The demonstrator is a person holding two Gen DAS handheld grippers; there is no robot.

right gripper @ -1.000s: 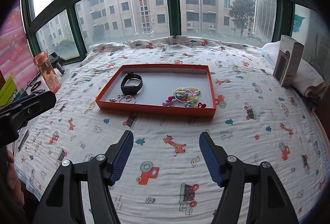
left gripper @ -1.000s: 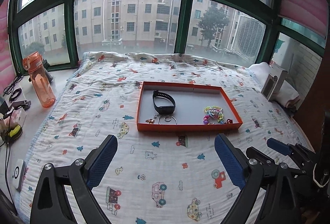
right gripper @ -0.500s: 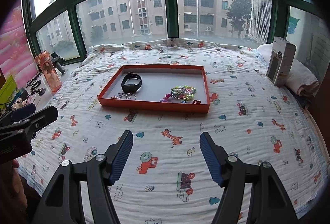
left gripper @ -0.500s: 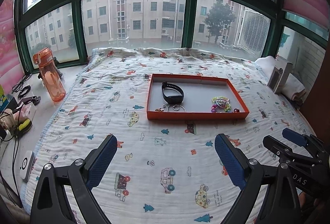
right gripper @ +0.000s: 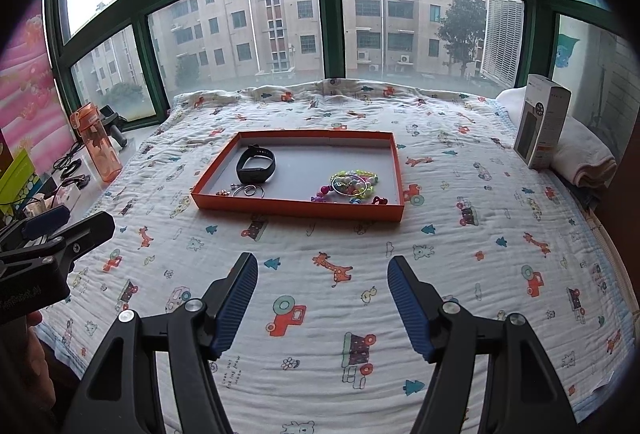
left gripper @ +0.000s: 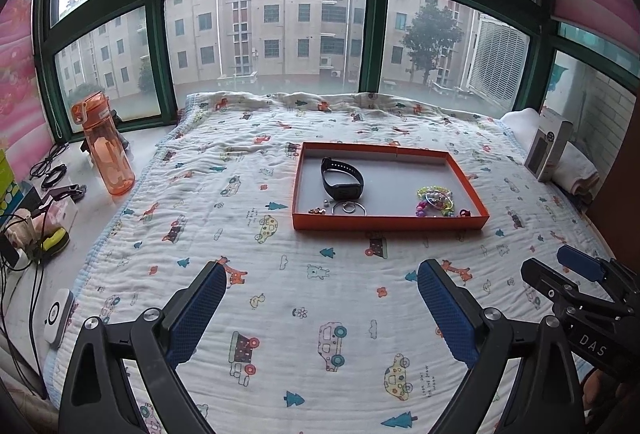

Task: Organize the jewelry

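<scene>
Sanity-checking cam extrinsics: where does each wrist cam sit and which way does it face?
Left wrist: on the left gripper, looking forward over the bed at the tray and window; own open fingers below, right gripper at the right edge.
Right wrist: on the right gripper, same heading; own open fingers below, left gripper at the left edge.
Shared: tray, watch, beads, bottle, box.
</scene>
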